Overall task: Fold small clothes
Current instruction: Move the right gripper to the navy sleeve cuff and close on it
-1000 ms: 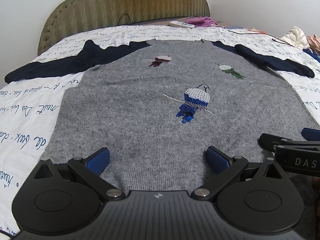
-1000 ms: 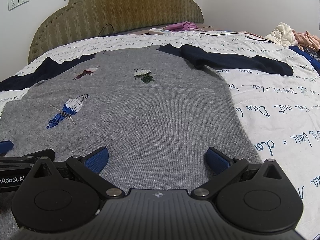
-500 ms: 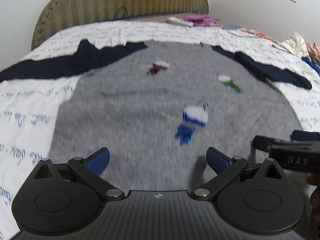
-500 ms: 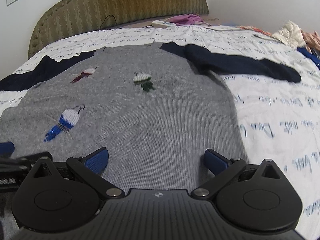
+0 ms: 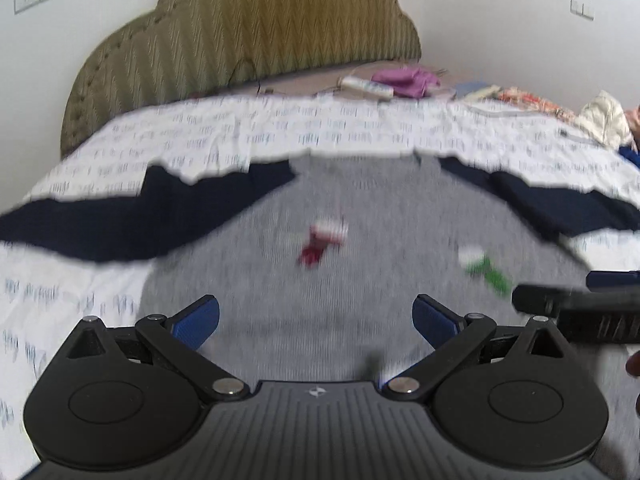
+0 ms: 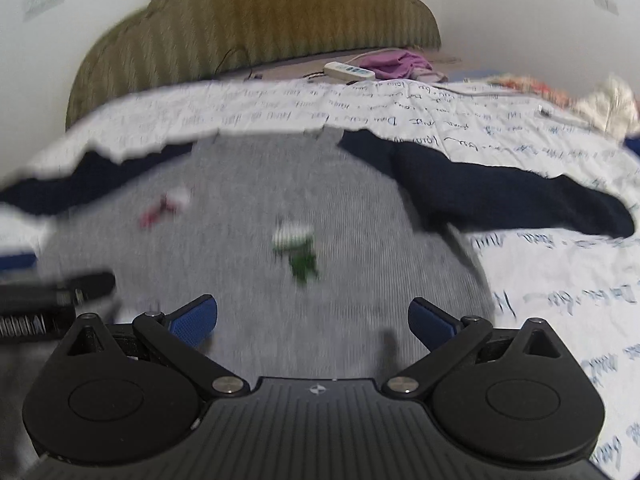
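A small grey sweater [image 5: 380,216] [image 6: 248,184] with navy sleeves lies flat on the bed, front up, with knitted birds on it. Its left sleeve [image 5: 132,216] and right sleeve [image 6: 512,196] spread out sideways. My left gripper [image 5: 316,318] hangs open over the middle of the grey body, nothing between its blue pads. My right gripper [image 6: 312,316] is open too, over the body near the green bird [image 6: 298,248]. Each gripper shows at the side of the other's view. Both views are blurred by motion.
A white bedspread [image 6: 560,280] with blue script covers the bed. An olive padded headboard [image 5: 248,36] stands behind. A power strip [image 6: 348,70], purple cloth [image 6: 394,62] and a heap of clothes [image 5: 604,120] lie at the far right.
Both grippers have moved forward over the sweater toward its collar; the blue bird has dropped out of view beneath them. Both stay open.
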Tool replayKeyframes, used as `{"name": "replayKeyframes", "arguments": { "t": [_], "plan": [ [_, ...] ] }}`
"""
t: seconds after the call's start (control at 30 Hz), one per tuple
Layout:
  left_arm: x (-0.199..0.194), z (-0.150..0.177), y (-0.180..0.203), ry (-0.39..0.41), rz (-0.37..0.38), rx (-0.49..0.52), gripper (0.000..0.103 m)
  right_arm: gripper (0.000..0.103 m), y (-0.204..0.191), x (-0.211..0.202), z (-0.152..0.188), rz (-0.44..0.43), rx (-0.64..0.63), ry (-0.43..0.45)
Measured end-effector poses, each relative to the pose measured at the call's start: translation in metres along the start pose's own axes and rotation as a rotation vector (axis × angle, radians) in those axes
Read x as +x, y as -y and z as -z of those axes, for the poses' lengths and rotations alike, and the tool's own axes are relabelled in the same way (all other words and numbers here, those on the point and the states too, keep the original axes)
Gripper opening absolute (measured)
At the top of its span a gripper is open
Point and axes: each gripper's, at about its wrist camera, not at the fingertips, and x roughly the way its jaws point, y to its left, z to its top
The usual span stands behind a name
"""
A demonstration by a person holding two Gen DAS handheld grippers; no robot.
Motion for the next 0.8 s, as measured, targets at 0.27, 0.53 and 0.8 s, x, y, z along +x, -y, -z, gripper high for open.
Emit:
{"name": "replayKeyframes", "arguments": {
  "t": [0.27,0.53,0.8],
  "plan": [
    [0.025,-0.03,-0.004,0.016,0.023,-0.051,0.103,0.103,0.086,0.014,-0.068,-0.04,0.224,0.086],
    [0.075,0.019,-0.003,-0.097,0.076,-0.069,0.103,0.084,0.267,0.01,-0.031,-0.071,0.667,0.218],
    [0.075,0.028,0.005,-0.043,0.044,-0.023,0.103,0.076,0.372,0.011,0.004,-0.033,0.991,0.305]
  ]
}}
